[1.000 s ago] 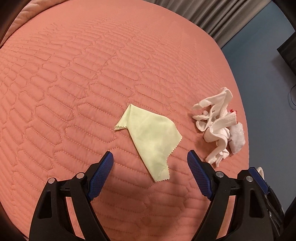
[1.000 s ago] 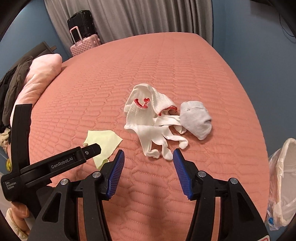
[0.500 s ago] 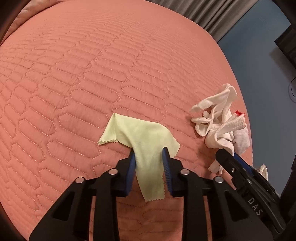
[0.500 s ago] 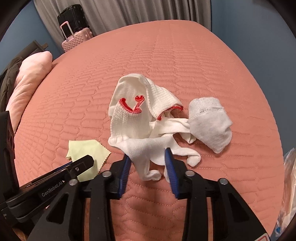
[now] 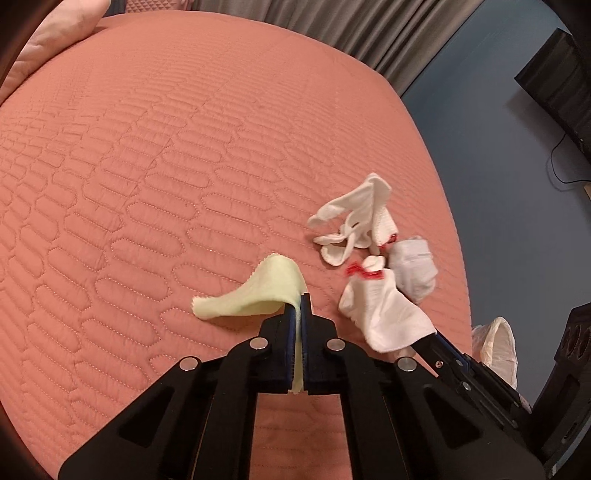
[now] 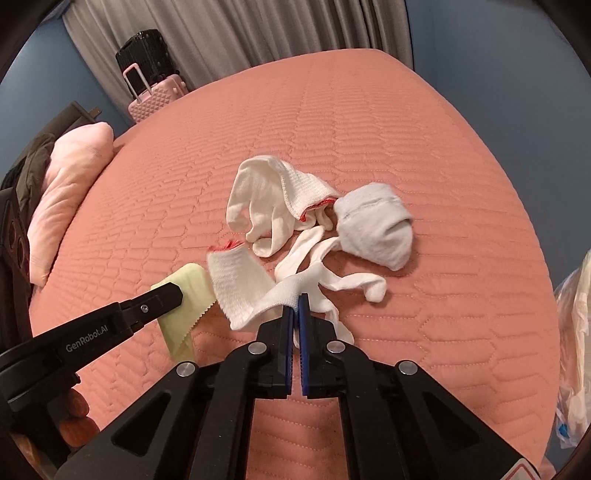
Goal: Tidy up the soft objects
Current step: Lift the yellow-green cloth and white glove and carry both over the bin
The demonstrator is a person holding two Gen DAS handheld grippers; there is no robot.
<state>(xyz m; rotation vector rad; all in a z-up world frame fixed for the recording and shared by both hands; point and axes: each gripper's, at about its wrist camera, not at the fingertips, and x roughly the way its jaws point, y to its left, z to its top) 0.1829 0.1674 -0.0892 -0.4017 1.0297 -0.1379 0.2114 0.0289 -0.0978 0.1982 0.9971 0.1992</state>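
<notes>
My left gripper is shut on a pale yellow cloth, which arches up off the salmon quilted bed. In the right wrist view the same yellow cloth hangs beside the left gripper's finger. My right gripper is shut on a white knit glove with a red cuff, lifted from the bed. A second white glove and a grey sock lie just beyond it. From the left wrist view, the held glove sits at right, near the other glove and sock.
A pink pillow lies at the bed's left end, with a pink suitcase and grey curtain behind. A plastic bag sits off the bed's right edge. Dark speakers stand on the blue floor.
Both grippers went from open to shut. The left one took hold of the yellow cloth and raised it; the right one took hold of a white glove and pulled it away from the pile.
</notes>
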